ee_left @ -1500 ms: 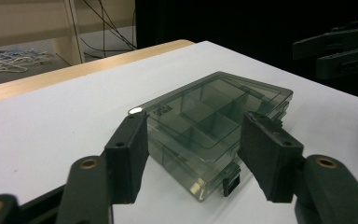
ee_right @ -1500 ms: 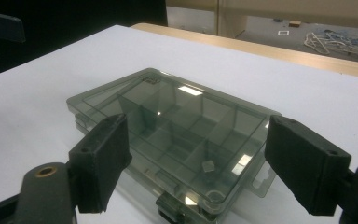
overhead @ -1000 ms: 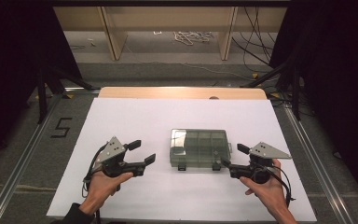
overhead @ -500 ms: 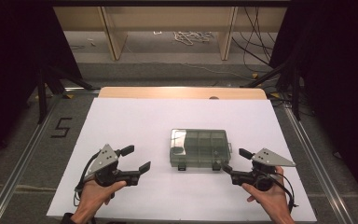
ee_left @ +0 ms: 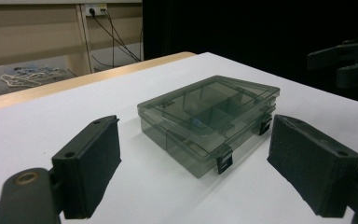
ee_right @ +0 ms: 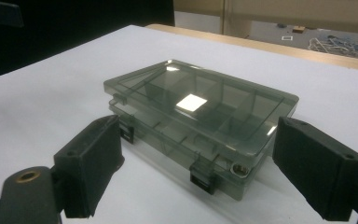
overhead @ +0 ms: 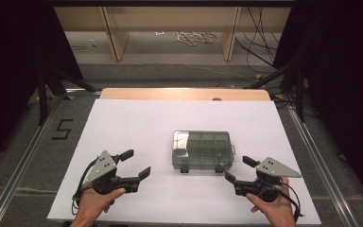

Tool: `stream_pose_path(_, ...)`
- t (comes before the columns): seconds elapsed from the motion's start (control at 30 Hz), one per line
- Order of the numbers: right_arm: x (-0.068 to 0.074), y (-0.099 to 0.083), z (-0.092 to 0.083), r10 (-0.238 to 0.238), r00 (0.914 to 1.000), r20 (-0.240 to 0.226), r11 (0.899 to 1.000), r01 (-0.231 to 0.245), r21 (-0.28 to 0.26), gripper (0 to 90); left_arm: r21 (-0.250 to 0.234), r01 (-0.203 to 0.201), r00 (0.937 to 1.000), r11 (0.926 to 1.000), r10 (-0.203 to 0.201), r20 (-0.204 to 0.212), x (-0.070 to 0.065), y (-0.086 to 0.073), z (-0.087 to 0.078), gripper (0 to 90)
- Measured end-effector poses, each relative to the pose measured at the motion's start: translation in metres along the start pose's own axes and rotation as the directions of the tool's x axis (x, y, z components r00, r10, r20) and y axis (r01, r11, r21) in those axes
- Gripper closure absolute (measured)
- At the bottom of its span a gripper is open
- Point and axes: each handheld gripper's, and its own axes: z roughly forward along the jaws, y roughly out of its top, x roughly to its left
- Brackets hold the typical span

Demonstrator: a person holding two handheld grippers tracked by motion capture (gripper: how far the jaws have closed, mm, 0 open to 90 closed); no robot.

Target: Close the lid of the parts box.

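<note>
A smoky clear plastic compartment box [overhead: 202, 150] lies shut on the white table [overhead: 137, 123], its two black latches facing the near edge. My left gripper [overhead: 136, 163] hovers left of the box, pointing at it; its jaws have just been opening and stand open with nothing between them. In the left gripper view the box [ee_left: 209, 116] lies ahead beyond the two black fingers [ee_left: 91, 163]. My right gripper [overhead: 237, 168] sits near the box's near right corner, open and apart from it. In the right gripper view the box [ee_right: 200, 112] shows just ahead of the fingers [ee_right: 319, 165].
A wooden strip [overhead: 184, 93] edges the table's far side. Metal rails [overhead: 28, 156] run along both sides, with a "5" marked on the floor [overhead: 62, 128] at left. Cables [overhead: 196, 37] lie on the floor beyond. The other gripper [ee_left: 349, 60] shows at the left gripper view's upper right.
Both hands have drawn back a little toward the near edge of the table, away from the box. The left jaws have spread slightly wider. The box has not moved.
</note>
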Motion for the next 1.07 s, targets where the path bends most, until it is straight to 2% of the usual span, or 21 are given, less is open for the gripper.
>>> stream_pose_path(0.07,0.0001,-0.0011,0.0002,-0.032,0.9995,0.004,0.999,0.032,-0.020,16.2,-0.006,0.010,0.9998,0.9999,-0.010,-0.016,-0.0002,-0.0003,-0.0021,15.9)
stream_pose_path(0.13,0.0017,-0.0016,-0.0010,-0.041,0.9991,0.012,0.999,0.041,-0.014,16.1,-0.012,0.012,0.9997,0.9999,-0.012,-0.020,-0.0007,-0.0013,-0.0035,15.9)
stream_pose_path(0.17,0.0022,-0.0017,-0.0017,-0.036,0.9993,0.005,0.999,0.036,-0.019,16.1,-0.013,0.016,0.9997,0.9998,-0.016,-0.018,-0.0018,-0.0021,-0.0040,15.9)
stream_pose_path(0.27,0.0029,-0.0029,-0.0024,-0.037,0.9993,0.008,0.999,0.037,-0.037,16.1,-0.013,-0.008,0.9999,0.9999,0.008,-0.014,-0.0033,-0.0019,-0.0049,15.9)
stream_pose_path(0.47,0.0039,-0.0032,-0.0037,-0.035,0.9994,0.008,0.999,0.035,-0.025,16.1,-0.014,0.005,0.9995,0.9999,-0.005,-0.030,0.0009,-0.0029,-0.0057,15.9)
stream_pose_path(0.5,0.0054,-0.0033,-0.0043,-0.010,0.9999,-0.003,1.000,0.010,-0.003,16.1,-0.012,0.002,0.9995,0.9999,-0.002,-0.033,0.0019,-0.0032,-0.0058,15.9)
stream_pose_path(0.57,0.0043,-0.0034,-0.0035,-0.024,0.9997,-0.011,1.000,0.023,-0.008,16.1,-0.013,0.009,0.9994,0.9999,-0.009,-0.034,0.0022,-0.0036,-0.0056,15.9)
stream_pose_path(0.73,0.0052,-0.0034,-0.0048,0.003,1.0000,-0.009,1.000,-0.003,0.009,16.1,-0.008,-0.009,0.9997,0.9999,0.008,-0.025,0.0021,-0.0034,-0.0050,15.9)
stream_pose_path(1.03,0.0018,-0.0040,-0.0041,-0.002,1.0000,0.008,1.000,0.002,0.017,16.1,-0.005,0.005,0.9995,1.0000,-0.005,-0.031,0.0025,-0.0044,-0.0044,15.9)
stream_pose_path(1.07,-0.0010,-0.0045,-0.0022,-0.033,0.9993,0.019,0.999,0.033,-0.011,16.1,-0.005,0.005,0.9995,1.0000,-0.005,-0.031,0.0025,-0.0044,-0.0044,16.0)
